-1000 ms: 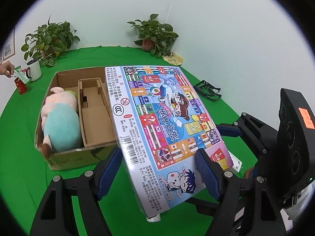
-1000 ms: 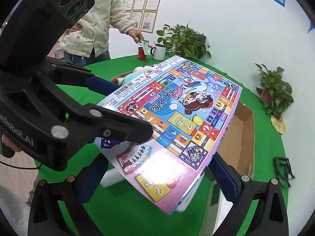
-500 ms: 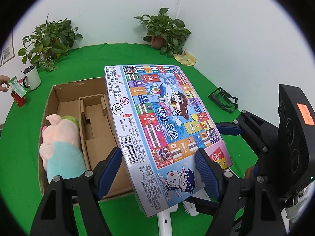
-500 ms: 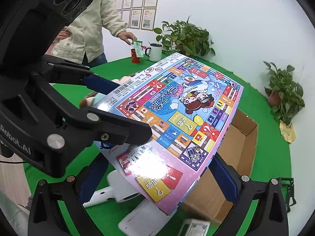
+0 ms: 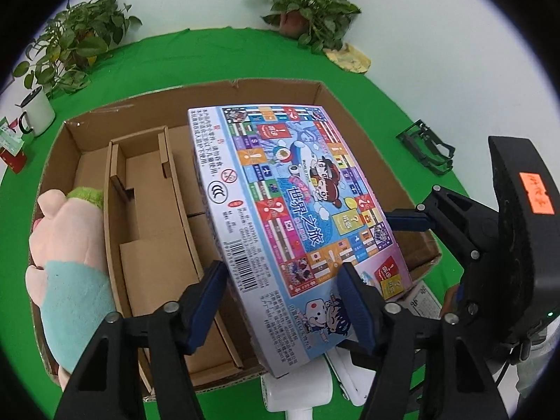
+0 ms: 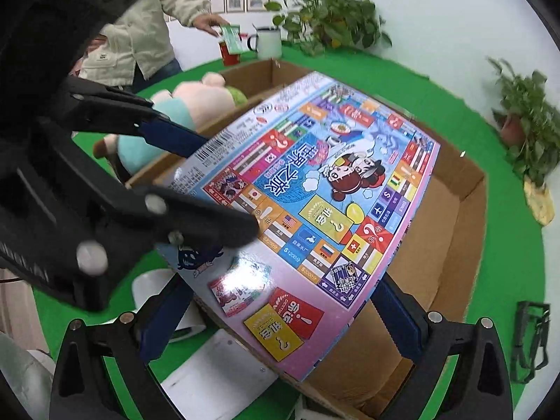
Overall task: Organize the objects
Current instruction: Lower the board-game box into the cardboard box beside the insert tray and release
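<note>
Plush toy [image 5: 66, 273] already in carton [image 5: 280, 89], lower left — you grip game box [image 5: 297, 206] in both grippers, left gripper [image 5: 283, 301] jaws just closing, right gripper [image 6: 280, 318] clamped — lowering left to do.

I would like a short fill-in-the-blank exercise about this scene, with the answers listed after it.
1. Both hand-held grippers hold the colourful ____ box over the cardboard box.
2. The plush toy lies in the ____ compartment of the cardboard box, seen from the left wrist.
3. The tablecloth is ____.
4. The white mug stands near a potted ____.

Answers: game; left; green; plant
</note>
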The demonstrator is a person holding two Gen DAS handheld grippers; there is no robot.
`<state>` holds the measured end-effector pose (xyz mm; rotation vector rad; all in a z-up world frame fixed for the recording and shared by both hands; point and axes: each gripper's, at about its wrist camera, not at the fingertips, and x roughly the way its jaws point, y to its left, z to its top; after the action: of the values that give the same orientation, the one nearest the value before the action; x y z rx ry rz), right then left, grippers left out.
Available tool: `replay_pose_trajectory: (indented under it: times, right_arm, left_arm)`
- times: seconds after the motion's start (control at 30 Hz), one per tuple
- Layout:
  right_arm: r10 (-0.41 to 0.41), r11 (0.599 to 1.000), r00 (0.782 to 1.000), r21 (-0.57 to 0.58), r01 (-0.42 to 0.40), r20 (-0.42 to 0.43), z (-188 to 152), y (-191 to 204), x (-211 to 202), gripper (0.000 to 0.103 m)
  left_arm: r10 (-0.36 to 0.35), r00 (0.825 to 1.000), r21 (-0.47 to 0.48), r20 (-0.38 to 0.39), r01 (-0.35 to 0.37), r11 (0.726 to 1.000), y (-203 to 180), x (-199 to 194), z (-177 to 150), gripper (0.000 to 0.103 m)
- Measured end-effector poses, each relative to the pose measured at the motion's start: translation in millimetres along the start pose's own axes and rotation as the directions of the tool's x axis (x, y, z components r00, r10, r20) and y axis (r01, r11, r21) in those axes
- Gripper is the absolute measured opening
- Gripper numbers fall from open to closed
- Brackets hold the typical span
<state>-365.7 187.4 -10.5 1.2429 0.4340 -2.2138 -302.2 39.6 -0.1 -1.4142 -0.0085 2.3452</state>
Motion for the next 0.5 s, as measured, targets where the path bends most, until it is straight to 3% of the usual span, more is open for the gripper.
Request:
replay_pose_trajectory:
  times: [0.5]
  right_arm:
    - [0.167,0.986,0.978,0.047,-0.163,-0.125,0,-4,39,0.089]
  left_arm:
    - [0.082,0.989,-0.006,-0.121,-0.083,0.997,15,18,1,0.058]
